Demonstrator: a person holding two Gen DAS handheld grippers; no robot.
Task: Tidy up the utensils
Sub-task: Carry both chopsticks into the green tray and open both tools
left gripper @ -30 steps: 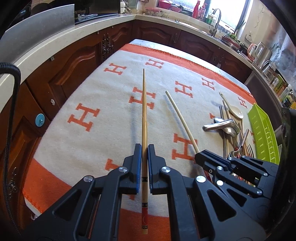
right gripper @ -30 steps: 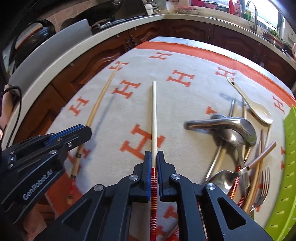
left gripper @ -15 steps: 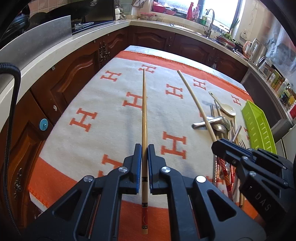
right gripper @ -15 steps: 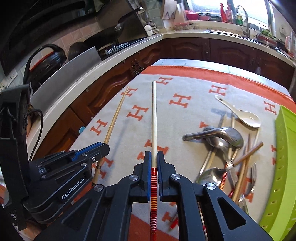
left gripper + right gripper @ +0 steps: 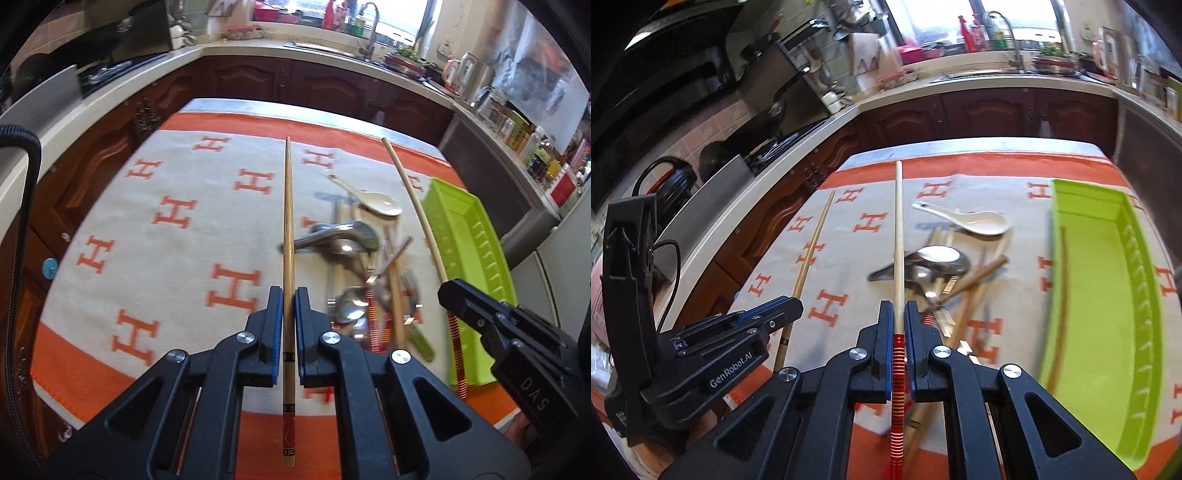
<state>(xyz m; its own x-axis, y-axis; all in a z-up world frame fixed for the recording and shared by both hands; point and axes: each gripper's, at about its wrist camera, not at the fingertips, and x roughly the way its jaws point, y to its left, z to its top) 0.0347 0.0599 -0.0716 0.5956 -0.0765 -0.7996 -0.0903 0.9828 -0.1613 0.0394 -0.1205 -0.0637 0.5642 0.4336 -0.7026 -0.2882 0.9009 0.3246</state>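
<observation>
My left gripper (image 5: 289, 295) is shut on a brown chopstick (image 5: 287, 221) with a red and black patterned end; it sticks straight out over the cloth. My right gripper (image 5: 898, 309) is shut on a pale chopstick (image 5: 898, 236) with a red striped end. Each gripper shows in the other's view: the right one (image 5: 448, 290) with its chopstick (image 5: 413, 199), the left one (image 5: 796, 304) with its chopstick (image 5: 812, 247). Both are lifted above a pile of utensils (image 5: 945, 269): a metal ladle (image 5: 340, 236), a white ceramic spoon (image 5: 975, 221), spoons, chopsticks and a fork. A green tray (image 5: 1100, 280) lies to the right.
A cream cloth with orange H marks and an orange border (image 5: 177, 236) covers the table. Dark wooden cabinets (image 5: 110, 155) and a pale counter ring it on the left and far sides. A sink with tap (image 5: 369, 26) and jars (image 5: 517, 129) stand behind.
Both grippers rose and swung right with their chopsticks held. The utensil pile and the green tray now sit nearer the middle of both views; the right gripper's view tilted.
</observation>
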